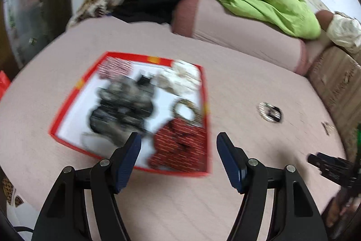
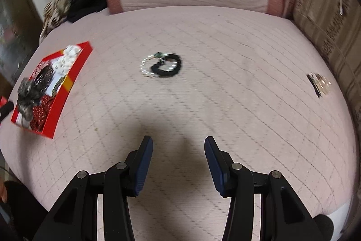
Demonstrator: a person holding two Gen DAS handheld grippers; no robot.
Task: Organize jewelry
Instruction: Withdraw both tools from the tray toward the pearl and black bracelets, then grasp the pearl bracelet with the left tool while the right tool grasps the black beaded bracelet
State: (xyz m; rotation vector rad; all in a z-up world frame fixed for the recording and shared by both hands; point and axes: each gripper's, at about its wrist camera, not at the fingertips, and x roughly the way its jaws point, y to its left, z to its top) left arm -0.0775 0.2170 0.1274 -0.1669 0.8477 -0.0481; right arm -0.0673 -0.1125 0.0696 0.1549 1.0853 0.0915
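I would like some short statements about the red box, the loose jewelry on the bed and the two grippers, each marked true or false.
1. The red box already holds several pieces. True.
2. The left gripper is shut on a bracelet. False: its jaws stand open with nothing between them.
3. A pearl bracelet and a black beaded bracelet lie together on the pink bedcover, outside the box. True.
4. The right gripper holds the black beaded bracelet. False: it is open and empty, and the bracelets lie apart from it, farther up the cover.
5. A green cloth lies inside the red box. False: it lies on the bolster behind the bedcover.
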